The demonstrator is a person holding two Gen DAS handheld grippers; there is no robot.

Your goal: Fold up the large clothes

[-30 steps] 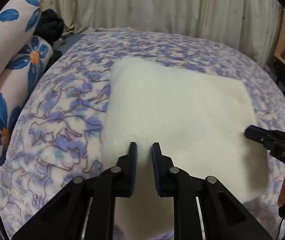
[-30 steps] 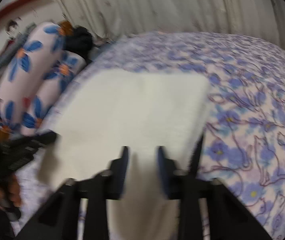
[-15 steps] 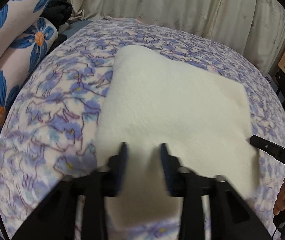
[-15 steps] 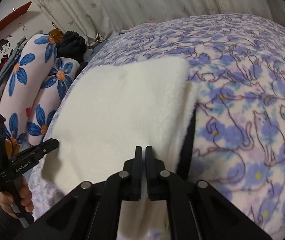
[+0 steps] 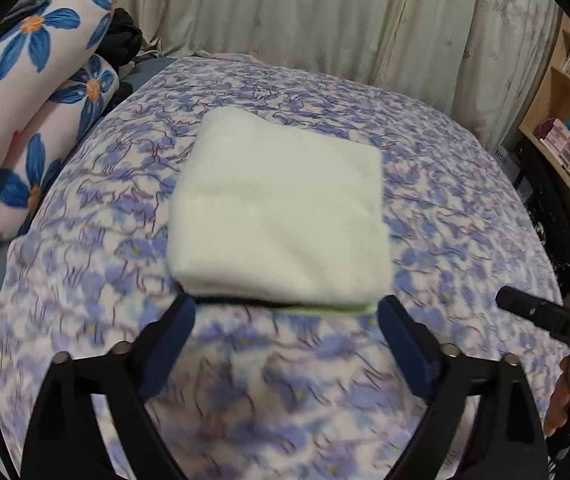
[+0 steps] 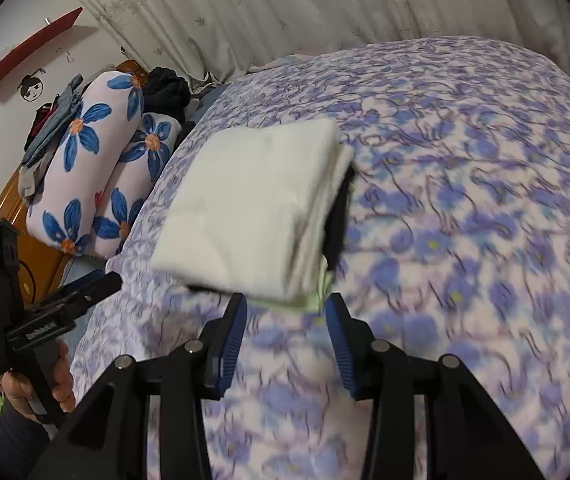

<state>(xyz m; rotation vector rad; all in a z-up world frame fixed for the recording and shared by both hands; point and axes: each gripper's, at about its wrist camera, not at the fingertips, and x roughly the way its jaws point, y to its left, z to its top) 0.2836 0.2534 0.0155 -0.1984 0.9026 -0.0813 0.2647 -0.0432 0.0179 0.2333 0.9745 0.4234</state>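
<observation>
A cream fleece garment lies folded into a thick square on the purple cat-print bedspread. A dark layer and a pale green edge show under its near side. My left gripper is open wide and empty, just in front of the fold's near edge. My right gripper is open and empty, close to the near right corner of the garment. Each gripper shows at the edge of the other's view: the right one, the left one.
Two rolled flower-print pillows lie along the left of the bed, with dark clothes behind them. Curtains hang at the back. A wooden shelf unit stands at the right. An orange cabinet stands at the left.
Both grippers have pulled back off the garment toward the near side of the bed and opened; the right one was shut half a second ago. The garment lies folded smaller, free of both.
</observation>
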